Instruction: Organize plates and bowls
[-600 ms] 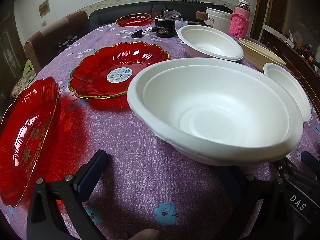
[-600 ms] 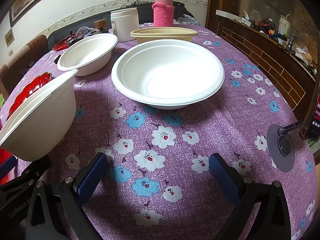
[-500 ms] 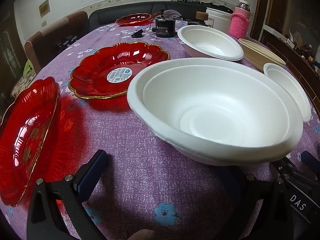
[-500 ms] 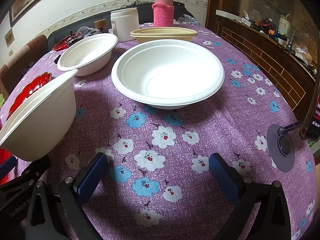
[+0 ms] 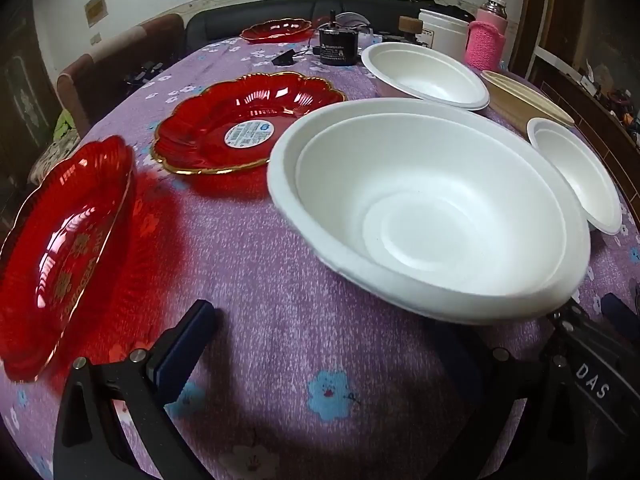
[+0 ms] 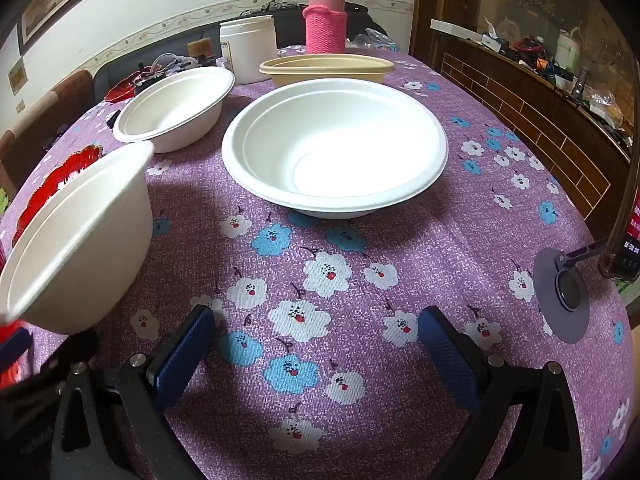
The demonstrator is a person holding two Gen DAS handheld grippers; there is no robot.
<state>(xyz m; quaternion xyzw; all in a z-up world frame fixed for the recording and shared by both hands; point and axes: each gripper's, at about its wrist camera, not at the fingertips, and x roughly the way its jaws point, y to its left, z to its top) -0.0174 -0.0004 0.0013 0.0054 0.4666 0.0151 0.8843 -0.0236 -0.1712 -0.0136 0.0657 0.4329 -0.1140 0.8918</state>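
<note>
left fingers (image 5: 320,340) spread, white bowl (image 5: 432,216) above them, grip unclear | right fingers (image 6: 316,340) spread, empty | risk — tilted bowl could slip onto table (image 6: 460,240)

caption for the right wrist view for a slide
Open right hand-held gripper faces a large white bowl on the purple floral tablecloth.

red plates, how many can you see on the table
3. One red plate sits at the near left edge, one with a round sticker lies mid-table beside the big white bowl, and one is at the far end. Clutter there may hide more.
</note>
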